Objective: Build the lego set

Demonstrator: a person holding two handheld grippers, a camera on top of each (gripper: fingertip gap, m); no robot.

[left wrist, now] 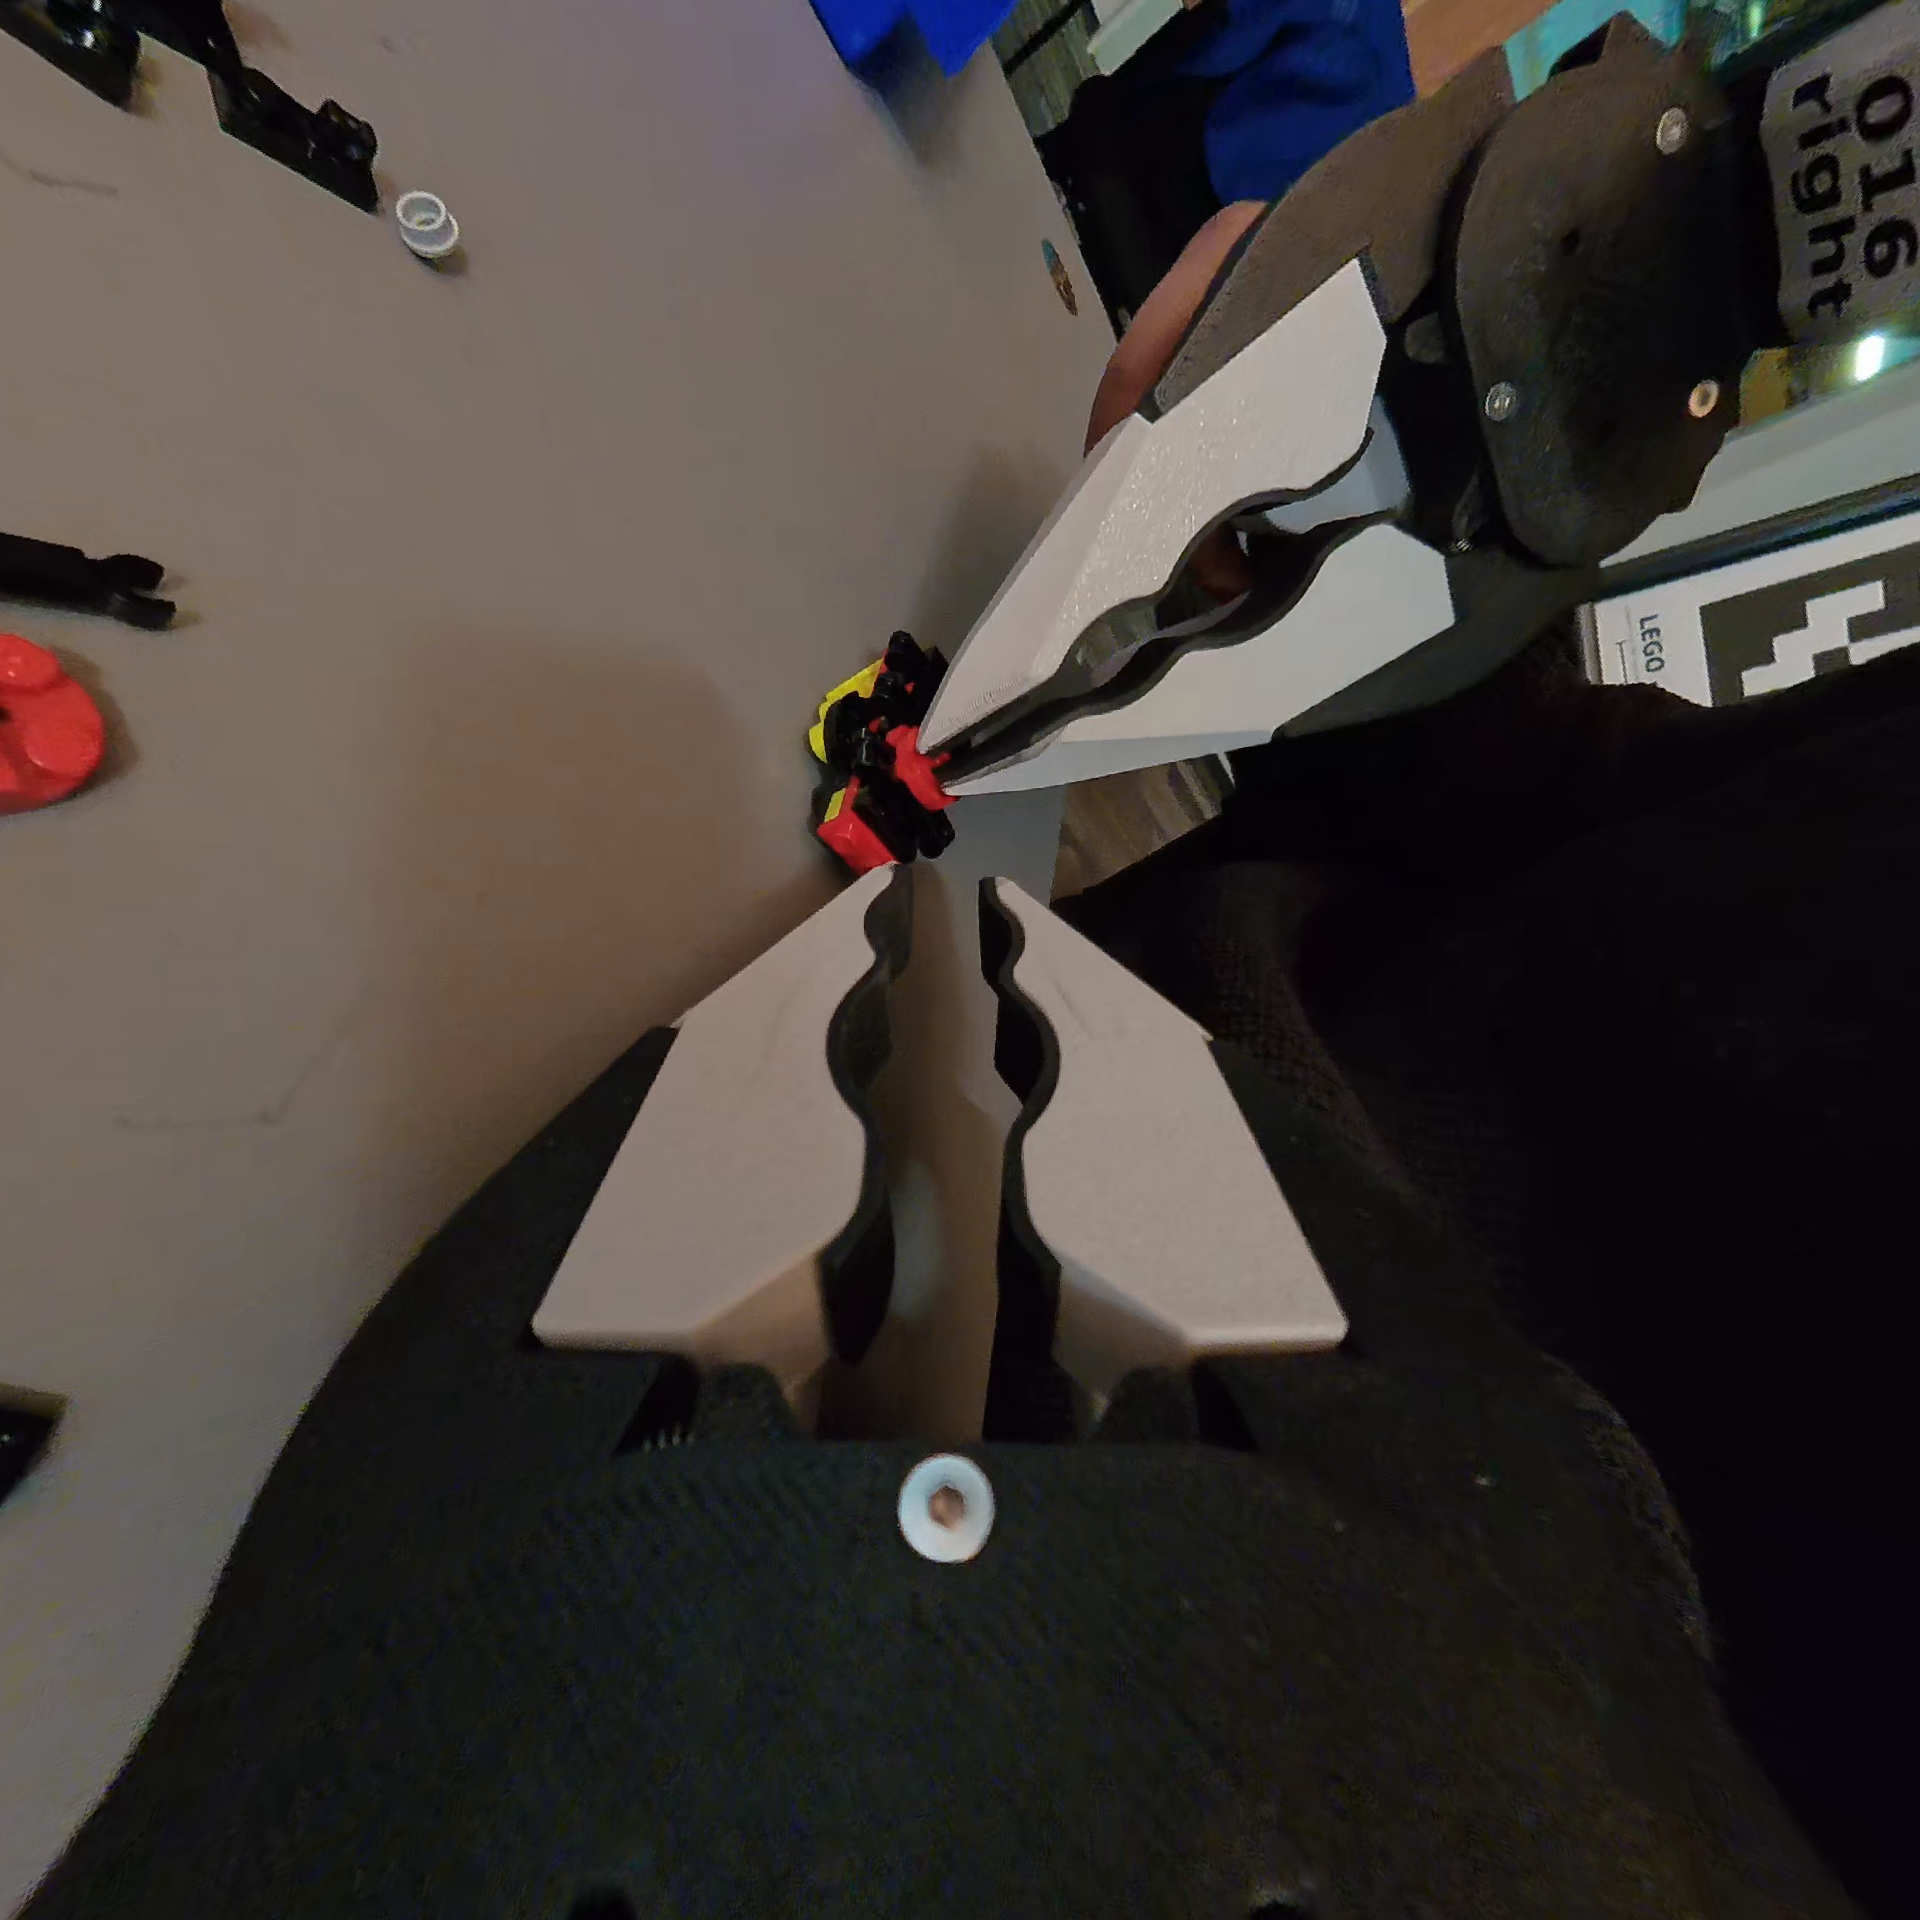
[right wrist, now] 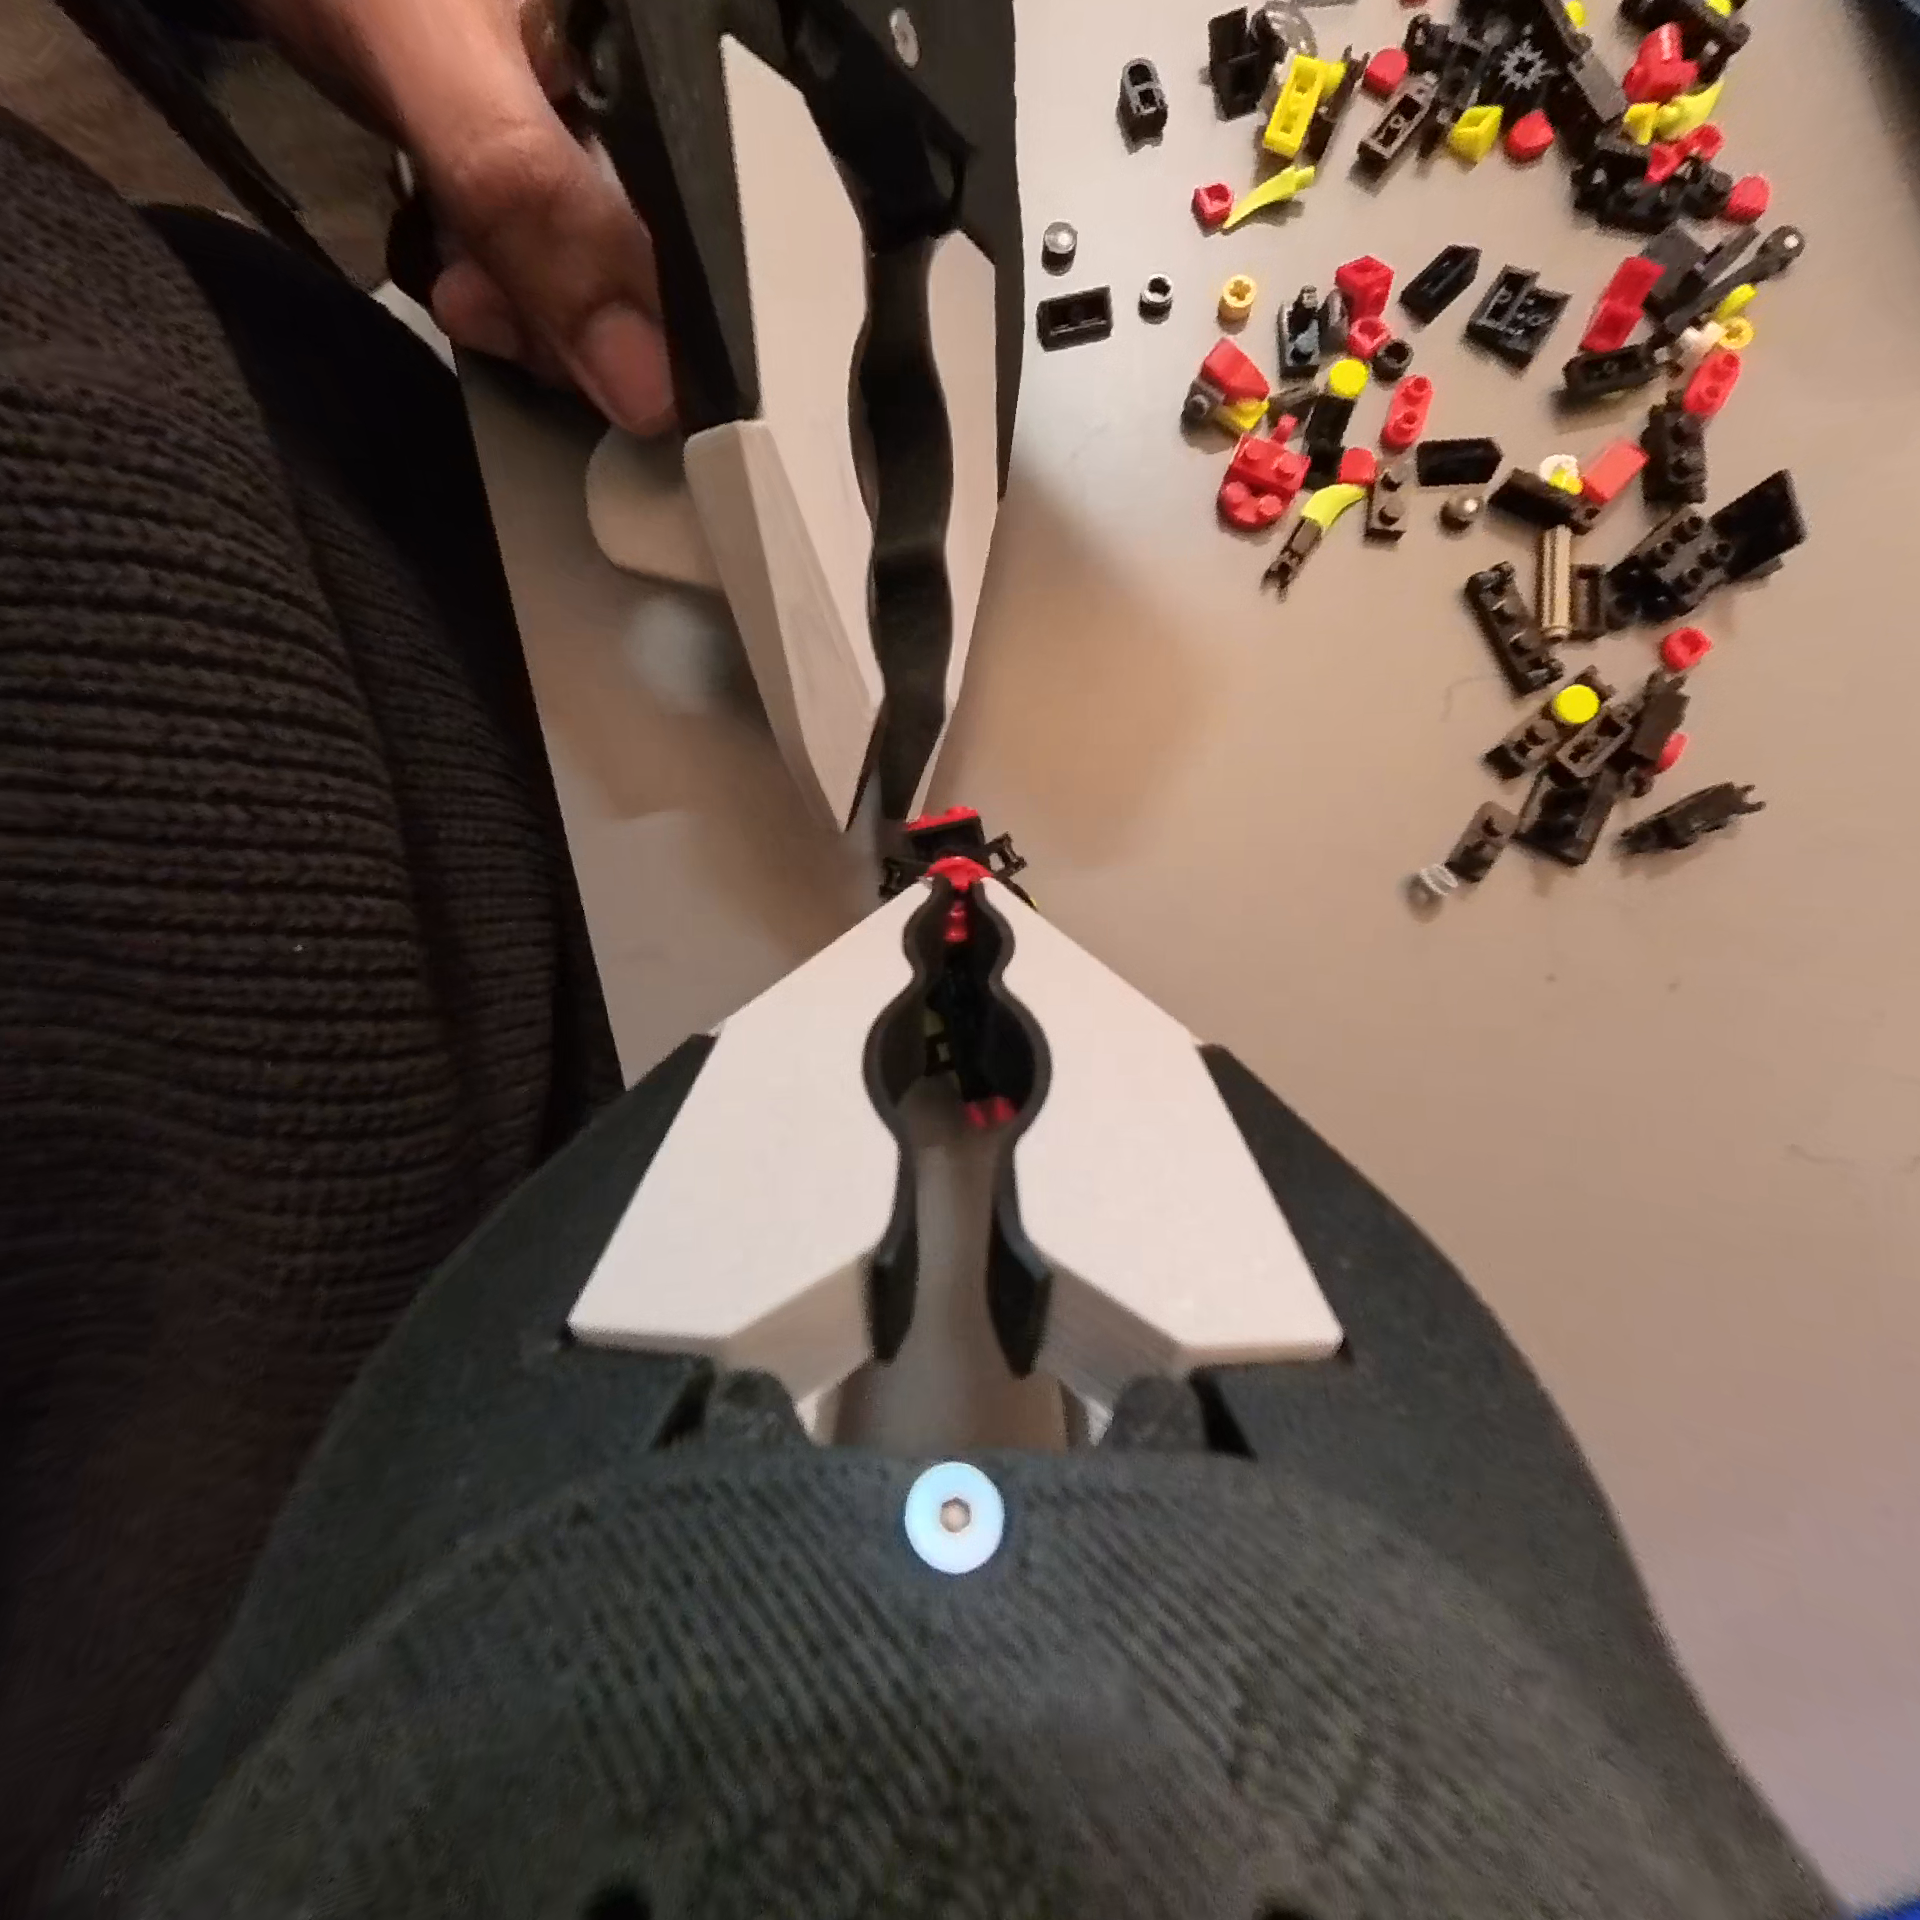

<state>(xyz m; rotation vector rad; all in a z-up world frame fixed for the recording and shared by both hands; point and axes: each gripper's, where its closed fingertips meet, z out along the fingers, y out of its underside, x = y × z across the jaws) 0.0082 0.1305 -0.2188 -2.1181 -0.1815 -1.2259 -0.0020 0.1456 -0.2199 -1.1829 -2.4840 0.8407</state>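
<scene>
A small assembly of black, red and yellow bricks point(left wrist: 868, 769) is held just above the beige table point(left wrist: 468, 831), near its edge. My right gripper point(left wrist: 935, 764) comes in from the upper right and is shut on a red piece at the assembly's end. In the right wrist view the right gripper point(right wrist: 958, 888) pinches that red piece, with the assembly point(right wrist: 951, 836) just beyond its tips. My left gripper point(left wrist: 940, 878) is open, with nothing between its fingers. Its left fingertip point(left wrist: 878, 883) is right at the assembly's red corner. It also shows in the right wrist view point(right wrist: 883, 800).
A pile of loose black, red and yellow bricks point(right wrist: 1507, 364) lies on the table to the right. A red round piece point(left wrist: 42, 722), a black rod point(left wrist: 83, 577), a clear stud point(left wrist: 426, 223) and black parts point(left wrist: 291, 125) lie farther off. A hand point(right wrist: 540, 229) holds the left gripper; dark knit cloth point(right wrist: 208, 727) borders the table edge. The grippers are tip to tip, or close to it.
</scene>
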